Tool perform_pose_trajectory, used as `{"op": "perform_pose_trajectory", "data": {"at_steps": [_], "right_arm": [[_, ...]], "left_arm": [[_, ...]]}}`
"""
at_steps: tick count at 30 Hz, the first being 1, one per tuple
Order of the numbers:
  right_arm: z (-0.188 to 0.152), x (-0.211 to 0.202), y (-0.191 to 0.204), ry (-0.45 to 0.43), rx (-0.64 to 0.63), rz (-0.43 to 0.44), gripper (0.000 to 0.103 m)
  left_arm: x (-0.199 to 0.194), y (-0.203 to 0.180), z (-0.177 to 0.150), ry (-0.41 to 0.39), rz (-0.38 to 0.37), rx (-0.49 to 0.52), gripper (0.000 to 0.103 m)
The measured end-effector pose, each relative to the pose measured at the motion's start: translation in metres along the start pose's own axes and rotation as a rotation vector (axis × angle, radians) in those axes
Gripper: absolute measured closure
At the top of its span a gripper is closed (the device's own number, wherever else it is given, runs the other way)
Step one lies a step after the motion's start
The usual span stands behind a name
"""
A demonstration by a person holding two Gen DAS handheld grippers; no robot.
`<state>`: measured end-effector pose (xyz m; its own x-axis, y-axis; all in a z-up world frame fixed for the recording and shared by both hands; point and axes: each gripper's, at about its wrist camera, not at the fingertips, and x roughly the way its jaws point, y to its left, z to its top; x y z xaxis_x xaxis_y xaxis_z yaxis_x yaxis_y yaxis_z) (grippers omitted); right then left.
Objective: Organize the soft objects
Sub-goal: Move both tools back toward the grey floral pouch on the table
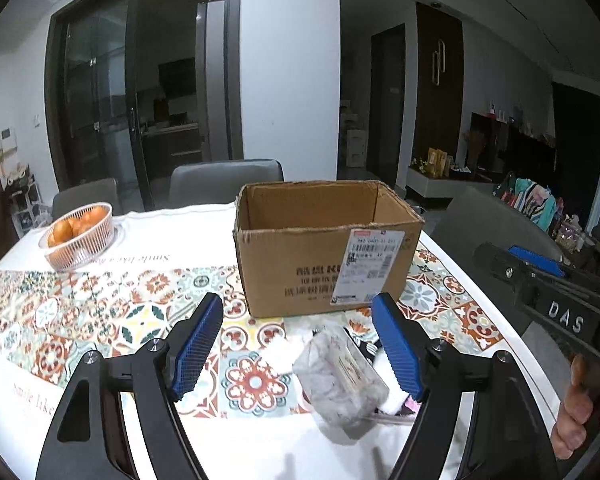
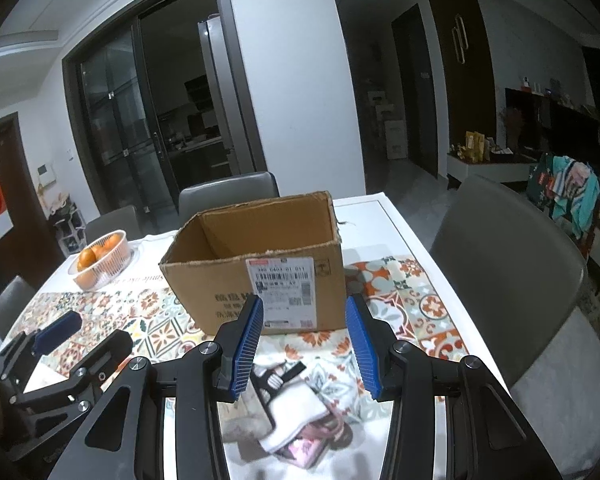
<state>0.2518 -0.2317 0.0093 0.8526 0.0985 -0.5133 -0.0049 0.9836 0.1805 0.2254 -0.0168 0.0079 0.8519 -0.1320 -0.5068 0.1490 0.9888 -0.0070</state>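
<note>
Left tongs (image 1: 298, 350) standing wide apart, blue pads (image 1: 196, 346) clear of everything, nothing gripped. Hanging just above a small heap at the near edge of the worktop (image 1: 4, 364): a clear plastic packet (image 1: 340, 376) with something pale inside, a bit of white cloth (image 1: 280, 350) right next to it, and a black-and-white patterned piece peeking out behind. Packet sitting between the pads but closer to the right-hand one, can't tell if it actually touches.

Right tongs (image 2: 304, 344) apart too, narrower gap, also holding nothing. Below them a folded white cloth (image 2: 296, 404) with a black print, lying on top of a pink packet (image 2: 312, 446), same near edge of the worktop. Pads above the stuff, not on it.

Further out, towards the middle of the worktop, an open cardboard box (image 2: 236, 280) with a shipping label (image 2: 284, 284) on the front, printing upside down. Looks empty as far as the inside shows. Soft things all still outside it, just in front.

Colourful tile-pattern tablecloth (image 1: 112, 300) under everything. White wire basket of oranges (image 1: 78, 236) near the far left corner. Grey chairs (image 2: 512, 280) around the far and right edges. Fingers of a hand (image 1: 580, 412) wrapped around the right handle, visible in the left view.
</note>
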Motion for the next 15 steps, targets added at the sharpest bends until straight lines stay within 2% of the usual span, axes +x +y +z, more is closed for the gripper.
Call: {"op": "perform_pose_trajectory", "data": {"at_steps": [1, 3, 15], "right_arm": [[-0.004, -0.002, 0.000, 0.000, -0.002, -0.003, 0.052], [-0.010, -0.006, -0.001, -0.006, 0.003, -0.008, 0.050], [-0.050, -0.007, -0.009, 0.055, 0.034, 0.002, 0.050]], "left_arm": [[-0.002, 0.000, -0.003, 0.002, 0.000, -0.005, 0.026], [-0.003, 0.001, -0.008, 0.007, 0.001, -0.016, 0.026], [-0.007, -0.003, -0.045, 0.046, -0.035, -0.059, 0.026]]}}
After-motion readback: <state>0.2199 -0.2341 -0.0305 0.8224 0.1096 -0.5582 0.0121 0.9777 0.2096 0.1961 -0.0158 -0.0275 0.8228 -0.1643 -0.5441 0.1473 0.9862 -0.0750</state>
